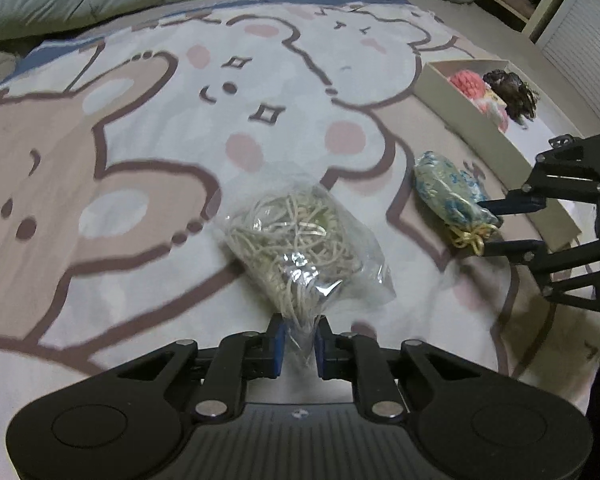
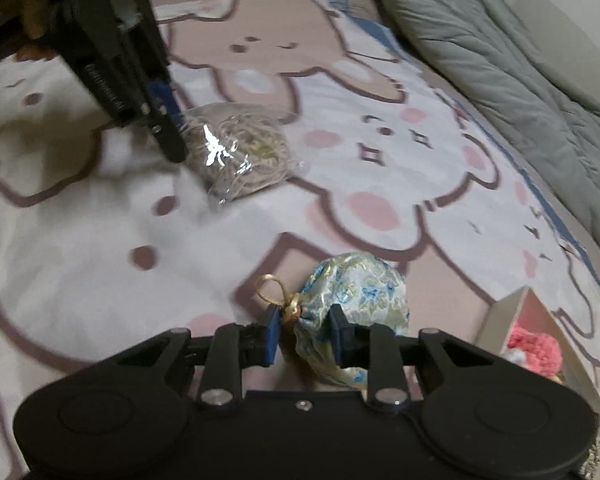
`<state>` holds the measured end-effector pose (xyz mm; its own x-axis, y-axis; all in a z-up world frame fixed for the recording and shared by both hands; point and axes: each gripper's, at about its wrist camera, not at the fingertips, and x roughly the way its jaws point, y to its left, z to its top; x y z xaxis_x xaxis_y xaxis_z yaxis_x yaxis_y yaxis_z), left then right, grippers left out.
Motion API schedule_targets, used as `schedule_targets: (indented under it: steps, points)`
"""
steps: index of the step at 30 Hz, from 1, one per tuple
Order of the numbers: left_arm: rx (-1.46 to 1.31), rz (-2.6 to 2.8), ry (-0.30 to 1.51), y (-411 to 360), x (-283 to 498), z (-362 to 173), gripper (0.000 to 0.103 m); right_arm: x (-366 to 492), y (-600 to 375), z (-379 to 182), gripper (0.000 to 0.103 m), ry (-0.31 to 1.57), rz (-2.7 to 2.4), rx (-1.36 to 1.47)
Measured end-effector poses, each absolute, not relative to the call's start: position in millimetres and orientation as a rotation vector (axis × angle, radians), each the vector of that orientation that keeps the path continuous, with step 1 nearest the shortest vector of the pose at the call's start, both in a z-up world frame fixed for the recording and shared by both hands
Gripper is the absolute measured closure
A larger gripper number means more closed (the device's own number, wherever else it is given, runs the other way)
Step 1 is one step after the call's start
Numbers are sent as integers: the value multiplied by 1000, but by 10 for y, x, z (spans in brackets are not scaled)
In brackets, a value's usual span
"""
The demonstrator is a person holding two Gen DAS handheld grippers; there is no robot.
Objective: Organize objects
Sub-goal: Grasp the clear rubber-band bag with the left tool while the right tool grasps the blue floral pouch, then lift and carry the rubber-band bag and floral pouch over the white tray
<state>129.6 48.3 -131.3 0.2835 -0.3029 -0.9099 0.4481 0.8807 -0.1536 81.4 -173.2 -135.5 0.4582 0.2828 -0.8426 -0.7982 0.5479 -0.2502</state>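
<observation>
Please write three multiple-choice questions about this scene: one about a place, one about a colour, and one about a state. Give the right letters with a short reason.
1. Where is the pink knitted item?
A. inside the beige box
B. on the grey duvet
C. in the left gripper

2. What colour is the cord that ties the brocade pouch?
A. red
B. gold
C. black

3. What is the left gripper doing?
A. standing open over the bedsheet
B. shut on the clear bag of string
C. shut on the pouch

Answers: 1 A, it lies within the box walls. 2 B, a gold loop shows at the pouch neck. 3 B, both blue pads pinch the bag's end.
</observation>
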Motion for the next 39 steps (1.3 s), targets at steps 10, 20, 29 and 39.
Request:
schedule_targets:
  steps: [10, 20, 29, 39]
  points:
    - [-11, -493, 1128, 449, 1276, -1082, 10, 852, -1866, -1115, 30, 952, 703, -357]
    - [-88, -314, 1155, 243, 1603, -1258, 10, 1216, -1971, -1264, 9, 1091, 308, -13]
    - [-125, -245, 1191, 182, 1741, -1492, 10, 1456, -2056, -1582, 9, 1206, 159, 158]
    - [-88, -241, 1175, 203, 1762, -1488, 36, 1517, -2103, -1634, 22, 1210, 184, 144]
